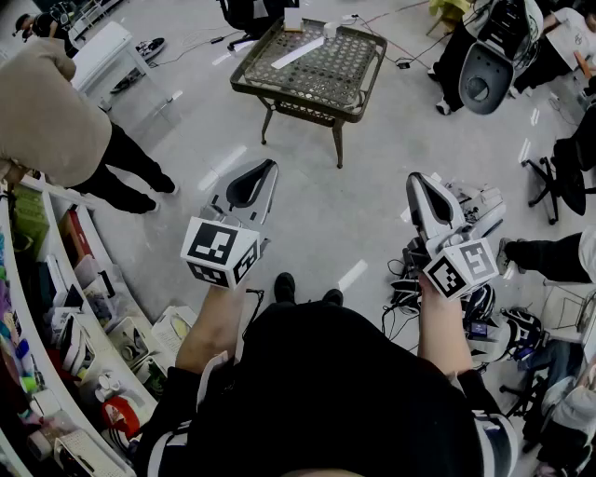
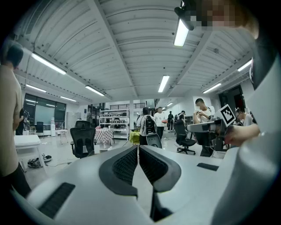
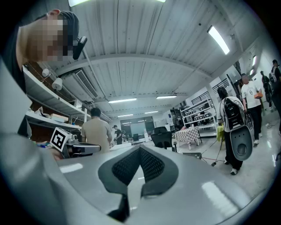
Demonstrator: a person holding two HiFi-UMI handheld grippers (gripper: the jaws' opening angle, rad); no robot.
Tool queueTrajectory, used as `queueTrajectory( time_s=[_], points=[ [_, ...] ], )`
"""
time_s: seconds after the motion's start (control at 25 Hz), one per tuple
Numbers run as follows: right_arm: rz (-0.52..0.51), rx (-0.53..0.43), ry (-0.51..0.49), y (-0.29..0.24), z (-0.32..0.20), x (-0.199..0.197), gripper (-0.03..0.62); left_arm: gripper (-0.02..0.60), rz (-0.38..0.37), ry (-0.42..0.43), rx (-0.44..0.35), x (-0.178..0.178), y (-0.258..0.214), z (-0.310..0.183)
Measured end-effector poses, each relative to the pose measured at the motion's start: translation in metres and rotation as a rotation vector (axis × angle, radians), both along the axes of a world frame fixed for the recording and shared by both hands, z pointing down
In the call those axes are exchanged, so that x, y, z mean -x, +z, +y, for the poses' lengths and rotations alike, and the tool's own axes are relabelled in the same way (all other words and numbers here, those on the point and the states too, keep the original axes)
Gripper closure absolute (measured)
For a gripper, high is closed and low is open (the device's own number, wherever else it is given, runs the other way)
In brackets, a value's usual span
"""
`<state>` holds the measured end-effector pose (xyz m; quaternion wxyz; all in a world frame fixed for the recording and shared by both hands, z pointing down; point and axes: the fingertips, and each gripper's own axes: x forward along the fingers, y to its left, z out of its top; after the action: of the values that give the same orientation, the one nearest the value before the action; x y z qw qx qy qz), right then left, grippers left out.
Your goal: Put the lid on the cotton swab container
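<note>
A low metal table (image 1: 279, 91) with a lattice top stands ahead on the floor. On it lie a long white piece (image 1: 298, 51) and small white items (image 1: 331, 28) at its far edge. They are too small to tell a container or a lid. My left gripper (image 1: 270, 166) is held level in the air well short of the table, jaws together and empty (image 2: 138, 147). My right gripper (image 1: 416, 179) hovers at the same height to the right, jaws also together with nothing between them (image 3: 140, 148).
A person in a beige top (image 1: 47, 112) stands at the left beside cluttered shelves (image 1: 56, 307). A white bench (image 1: 102, 51) is at the back left. A grey chair shell (image 1: 484, 65) and seated people are at the back right. Cables and gear (image 1: 466, 298) lie on the floor right.
</note>
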<state>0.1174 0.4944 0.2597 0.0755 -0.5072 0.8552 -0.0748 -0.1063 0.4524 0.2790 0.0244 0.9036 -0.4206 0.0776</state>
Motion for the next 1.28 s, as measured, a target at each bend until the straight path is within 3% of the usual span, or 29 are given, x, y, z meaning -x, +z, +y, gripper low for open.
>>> queueTrajectory(
  time_s=[0.48,0.72,1.0,1.28],
  points=[
    [-0.009,0.004,-0.054,0.002,0.022,-0.019,0.585,0.563,0.005,-0.028,0.000,-0.024,0.006,0.026],
    [-0.068,0.058,-0.053,0.019,0.012,-0.032,0.585,0.563,0.007,-0.029,0.029,-0.030,0.019,0.018],
    [-0.058,0.110,-0.049,0.037,-0.035,-0.029,0.583,0.563,0.025,-0.021,0.069,-0.026,0.040,-0.037],
    [-0.046,0.142,-0.033,0.044,-0.125,-0.012,0.583,0.563,0.036,0.002,0.084,-0.012,0.048,-0.131]
  ],
)
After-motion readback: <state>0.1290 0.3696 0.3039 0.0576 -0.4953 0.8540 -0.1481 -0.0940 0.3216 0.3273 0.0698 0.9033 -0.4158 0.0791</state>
